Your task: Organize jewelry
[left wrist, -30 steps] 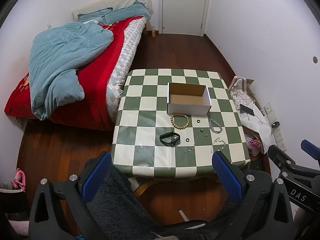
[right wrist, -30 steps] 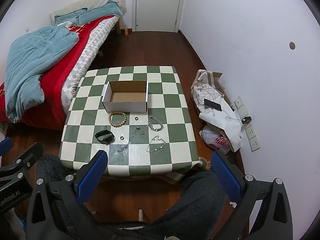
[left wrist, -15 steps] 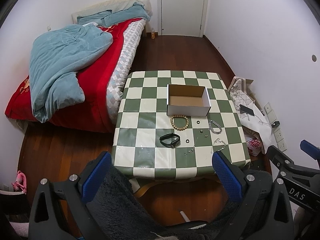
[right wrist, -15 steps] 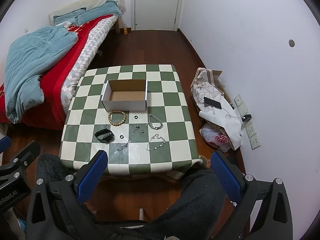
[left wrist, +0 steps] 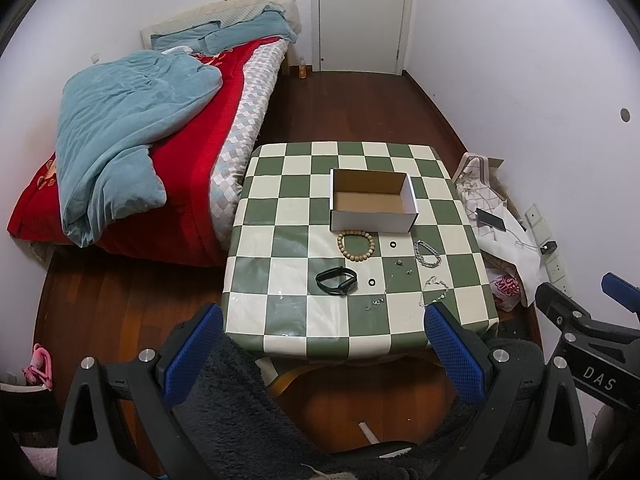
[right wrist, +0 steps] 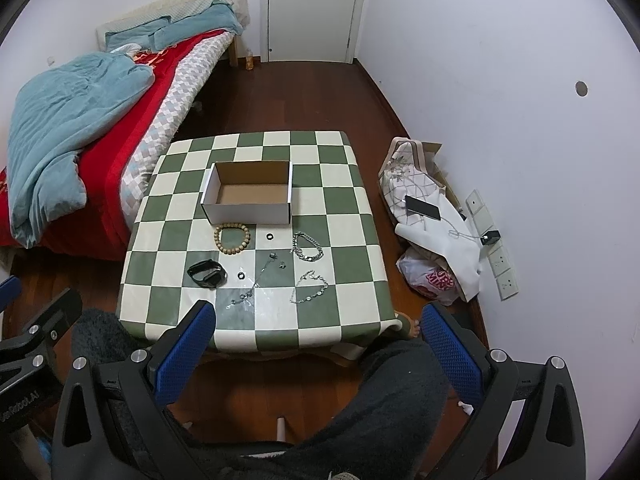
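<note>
An open white cardboard box stands empty on the green-and-white checkered table. In front of it lie a wooden bead bracelet, a black band, two small black rings, silver chain bracelets and thin silver necklaces. My left gripper and right gripper are both open and empty, held high above and before the table's near edge.
A bed with a red cover and a blue blanket lies left of the table. Bags, a phone and a charger lie on the floor by the right wall. A white door is at the far end. My lap is below the grippers.
Both views have drifted slightly back and up, so the table looks a little lower and farther. Nothing on the table has moved.
</note>
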